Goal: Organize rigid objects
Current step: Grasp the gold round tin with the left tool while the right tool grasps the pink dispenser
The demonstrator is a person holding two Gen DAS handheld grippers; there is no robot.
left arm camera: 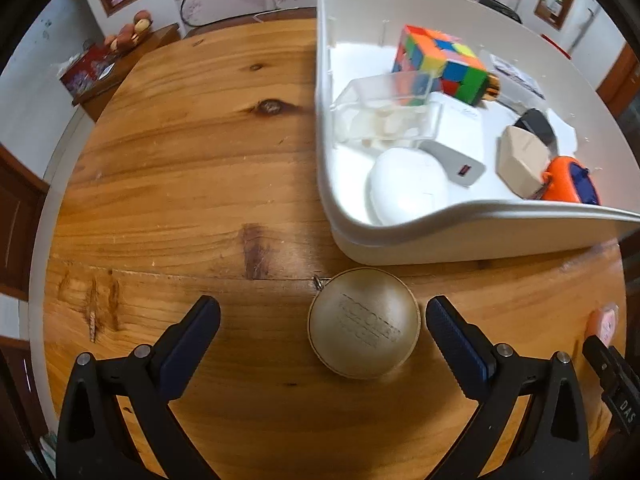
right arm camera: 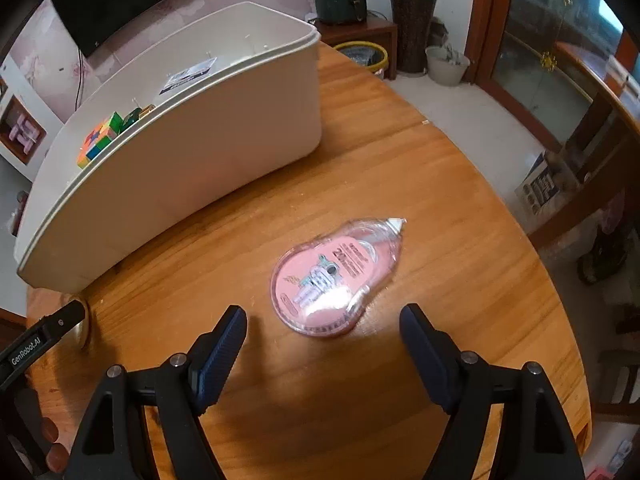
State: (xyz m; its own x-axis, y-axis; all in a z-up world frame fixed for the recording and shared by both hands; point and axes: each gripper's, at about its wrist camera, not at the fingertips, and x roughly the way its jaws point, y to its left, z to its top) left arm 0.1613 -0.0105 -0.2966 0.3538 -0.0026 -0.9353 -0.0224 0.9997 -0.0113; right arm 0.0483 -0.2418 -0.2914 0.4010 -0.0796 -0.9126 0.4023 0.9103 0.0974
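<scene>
A round gold disc with a small ring lies on the wooden table between the fingers of my open left gripper, nearer the right finger. A white bin stands just beyond it, holding a colour cube, a clear box, a white oval case, a wooden block and an orange tool. My right gripper is open just short of a pink correction-tape dispenser lying flat on the table. The bin stands to its left.
The round wooden table ends close on the right in the right wrist view, with floor, a chair and a glass cabinet beyond. The left gripper's body shows at the left edge. A side table stands behind.
</scene>
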